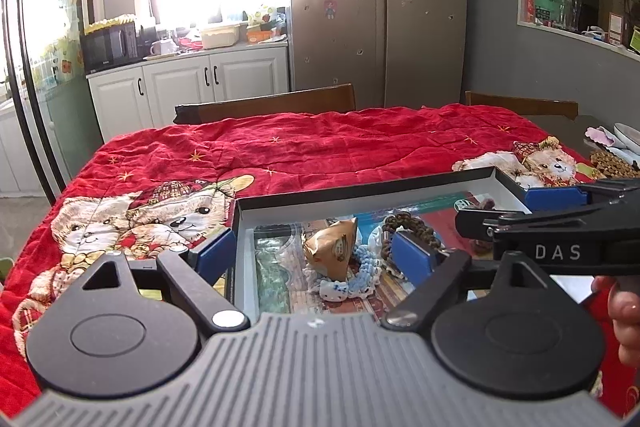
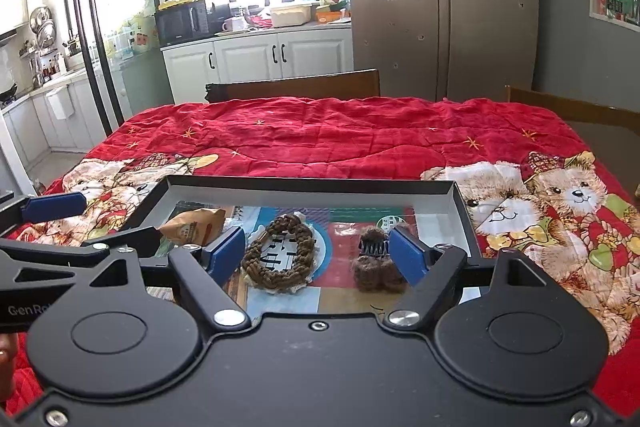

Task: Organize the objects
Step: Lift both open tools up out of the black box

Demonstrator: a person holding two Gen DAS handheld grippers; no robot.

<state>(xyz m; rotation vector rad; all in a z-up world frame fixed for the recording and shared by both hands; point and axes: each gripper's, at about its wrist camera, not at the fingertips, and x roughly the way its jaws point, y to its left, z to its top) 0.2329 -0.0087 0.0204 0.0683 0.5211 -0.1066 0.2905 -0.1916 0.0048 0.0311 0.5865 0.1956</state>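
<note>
A table under a red teddy-bear quilt carries 1 shallow black-rimmed box.

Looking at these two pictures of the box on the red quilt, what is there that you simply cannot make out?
- Left wrist view: the box's near edge, hidden by the left claw.
- Left wrist view: the blue crocheted piece, partly behind the gold wrapped packet.
- Left wrist view: the brown braided ring, partly behind a blue pad.
- Right wrist view: print on the box floor, under the ring; too small to read.

Red quilt bare, tray rim bars approach
</note>
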